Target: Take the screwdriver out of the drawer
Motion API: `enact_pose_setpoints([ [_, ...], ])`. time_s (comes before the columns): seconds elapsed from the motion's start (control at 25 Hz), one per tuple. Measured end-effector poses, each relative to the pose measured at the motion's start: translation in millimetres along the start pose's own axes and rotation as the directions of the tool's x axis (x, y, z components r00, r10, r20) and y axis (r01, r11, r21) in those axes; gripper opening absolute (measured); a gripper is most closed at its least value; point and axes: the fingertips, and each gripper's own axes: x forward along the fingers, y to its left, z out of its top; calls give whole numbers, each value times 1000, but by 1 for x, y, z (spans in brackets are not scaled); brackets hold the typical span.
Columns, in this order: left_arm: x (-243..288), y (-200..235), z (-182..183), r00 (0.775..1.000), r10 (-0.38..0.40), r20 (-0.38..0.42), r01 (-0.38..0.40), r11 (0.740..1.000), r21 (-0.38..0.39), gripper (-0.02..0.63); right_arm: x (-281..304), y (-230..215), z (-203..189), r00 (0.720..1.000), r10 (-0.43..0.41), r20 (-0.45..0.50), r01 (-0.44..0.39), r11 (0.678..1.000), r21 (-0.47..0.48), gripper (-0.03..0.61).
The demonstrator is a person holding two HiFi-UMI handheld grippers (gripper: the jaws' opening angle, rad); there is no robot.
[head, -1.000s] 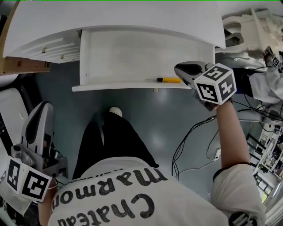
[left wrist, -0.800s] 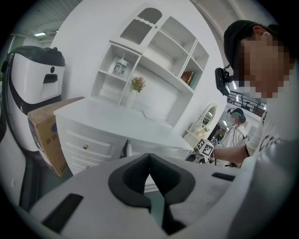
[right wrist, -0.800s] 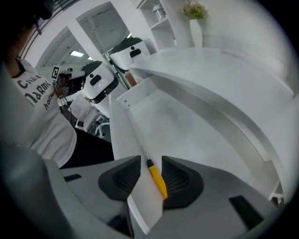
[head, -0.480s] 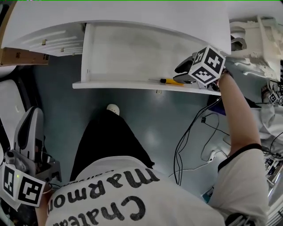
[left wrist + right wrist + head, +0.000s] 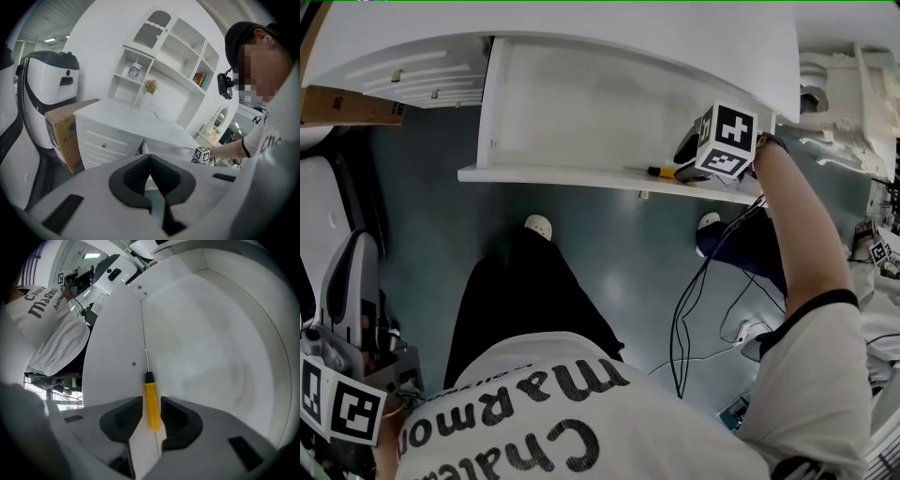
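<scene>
A screwdriver (image 5: 663,172) with a yellow handle and thin metal shaft lies inside the open white drawer (image 5: 572,103), along its front wall near the right end. My right gripper (image 5: 682,167) points down into the drawer. In the right gripper view the yellow handle (image 5: 152,404) sits between the two dark pads of this gripper (image 5: 151,409), and the screwdriver still rests on the drawer floor (image 5: 211,333). The jaws have just been closing around the handle. My left gripper (image 5: 354,267) hangs low at the left, away from the drawer, its jaws (image 5: 150,161) shut on nothing.
The drawer belongs to a white dresser (image 5: 117,124) with shelves above. A cardboard box (image 5: 347,108) stands at its left. Black cables (image 5: 698,300) trail over the grey floor at the right. The person's legs and a shoe (image 5: 539,225) are below the drawer front.
The right gripper has tipped downward and sunk into the drawer, over the screwdriver's handle. The left gripper has slid a little lower at the left edge of the head view.
</scene>
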Motion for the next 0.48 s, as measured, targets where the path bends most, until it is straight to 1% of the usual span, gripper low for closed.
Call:
enact_pose_setpoints([
  [0.08,-1,0,3,1000,0,8,0,1000,-1,23,4,-1,-3,1000,-4,-23,4,1000,1,126],
  [0.2,0,-5,7,999,-34,28,34,999,-8,23,9,1,-8,998,-6,-63,5,1000,-5,126],
  [0.32,-2,-5,7,999,-34,35,34,999,-10,23,17,5,-12,995,-10,-101,8,1000,-26,126],
  [0.48,-9,-7,4,999,-32,44,33,999,-5,23,29,17,-13,993,-6,-115,1,999,-40,126],
])
